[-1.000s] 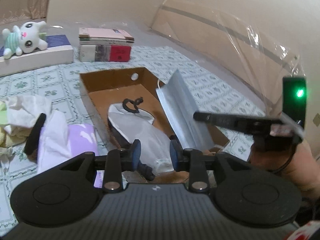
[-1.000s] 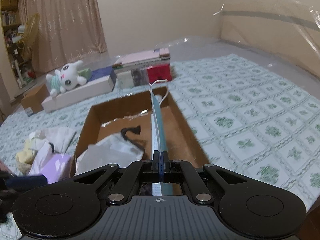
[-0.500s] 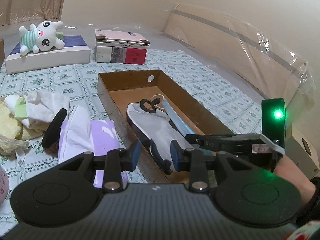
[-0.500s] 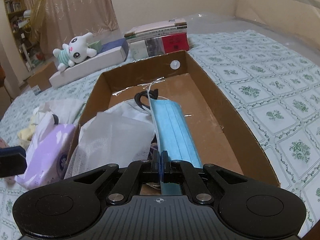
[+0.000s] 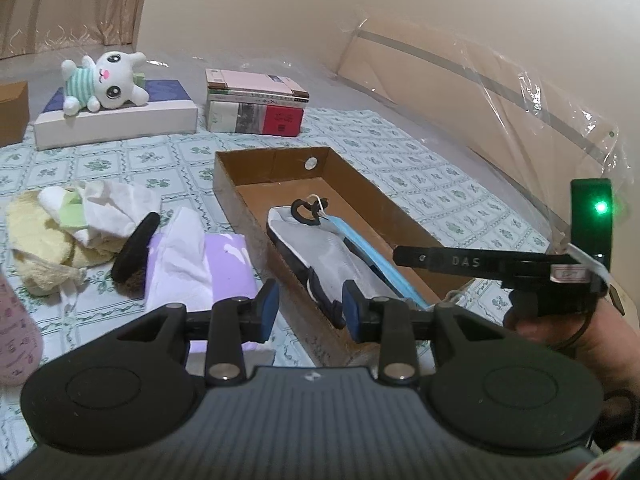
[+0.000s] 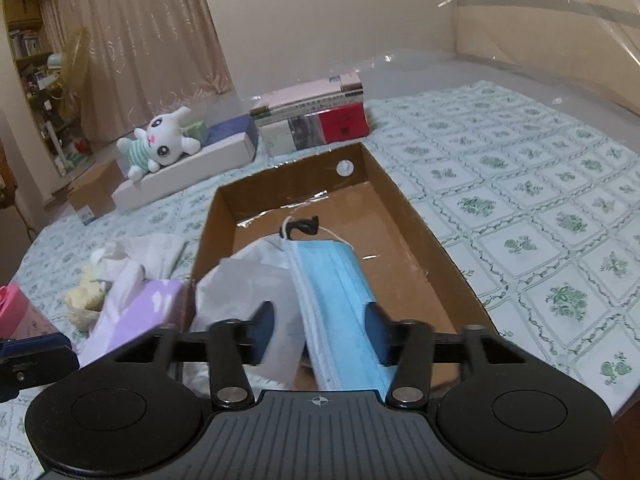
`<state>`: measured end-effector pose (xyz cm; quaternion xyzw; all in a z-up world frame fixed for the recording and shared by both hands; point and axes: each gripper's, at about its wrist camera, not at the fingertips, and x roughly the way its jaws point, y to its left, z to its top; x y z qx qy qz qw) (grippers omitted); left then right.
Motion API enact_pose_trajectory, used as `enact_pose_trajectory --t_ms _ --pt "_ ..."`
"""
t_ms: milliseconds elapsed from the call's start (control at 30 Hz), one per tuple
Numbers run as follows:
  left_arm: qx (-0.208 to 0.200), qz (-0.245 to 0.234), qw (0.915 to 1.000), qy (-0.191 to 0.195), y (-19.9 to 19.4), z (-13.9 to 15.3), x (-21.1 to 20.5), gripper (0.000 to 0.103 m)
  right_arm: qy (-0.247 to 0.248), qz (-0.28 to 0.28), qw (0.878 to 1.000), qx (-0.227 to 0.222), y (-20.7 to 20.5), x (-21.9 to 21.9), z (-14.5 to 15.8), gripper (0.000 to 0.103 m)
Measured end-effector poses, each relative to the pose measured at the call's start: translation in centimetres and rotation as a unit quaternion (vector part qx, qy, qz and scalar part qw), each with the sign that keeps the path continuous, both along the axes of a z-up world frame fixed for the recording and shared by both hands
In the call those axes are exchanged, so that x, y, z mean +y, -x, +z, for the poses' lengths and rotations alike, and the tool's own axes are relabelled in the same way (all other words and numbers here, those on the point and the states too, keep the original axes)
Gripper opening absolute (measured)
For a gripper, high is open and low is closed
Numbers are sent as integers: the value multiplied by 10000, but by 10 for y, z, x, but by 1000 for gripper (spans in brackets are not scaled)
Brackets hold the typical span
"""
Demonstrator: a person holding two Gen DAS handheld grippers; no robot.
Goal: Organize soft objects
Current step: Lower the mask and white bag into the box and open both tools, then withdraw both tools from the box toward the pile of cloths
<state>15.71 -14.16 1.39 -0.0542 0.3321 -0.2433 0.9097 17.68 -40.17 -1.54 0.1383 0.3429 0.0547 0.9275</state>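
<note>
1. The blue face mask (image 6: 336, 304) lies inside the cardboard box (image 6: 404, 208), along its middle, with its near end between the fingers of the right gripper (image 6: 320, 332).
2. Those fingers are opening; the mask lies between them, and the pads do not press on it.
3. Beside the mask in the box lies a white pouch (image 5: 320, 248) with a black loop (image 5: 304, 210) at its far end.
4. The left gripper (image 5: 308, 306) hovers over the box's near left wall, its fingers partly spread with nothing gripped.
5. Left of the box sit a purple tissue pack (image 5: 224, 268), a black hair band (image 5: 136, 246) (leaning on the pack) and a heap of yellow and white cloths (image 5: 60, 224).
6. All of it rests on a green-patterned sheet (image 6: 520, 200).
7. Further back, a plush bunny (image 5: 104, 82) lies on a flat white box (image 5: 120, 120), next to a stack of books (image 5: 256, 102).
</note>
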Motion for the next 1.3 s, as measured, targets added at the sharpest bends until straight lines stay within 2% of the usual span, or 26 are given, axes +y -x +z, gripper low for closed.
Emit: enact_pose_trajectory --t_ms 200,367,600,833,1300 --pt "-92 187 9997 -119 21 7 17 35 -91 -84 9999 81 31 13 10 53" --pt "-107 418 9988 -211 38 7 40 43 -111 29 9999 114 59 33 15 53" --pt "-98 867 9948 -521 61 3 77 45 -284 196 9993 127 88 61 22 53" --pt "-16 1282 9883 -825 74 -3 107 46 -299 448 9984 167 96 89 26 54" --pt "63 1497 9857 -769 77 -6 130 46 -195 740 9970 145 93 116 31 54"
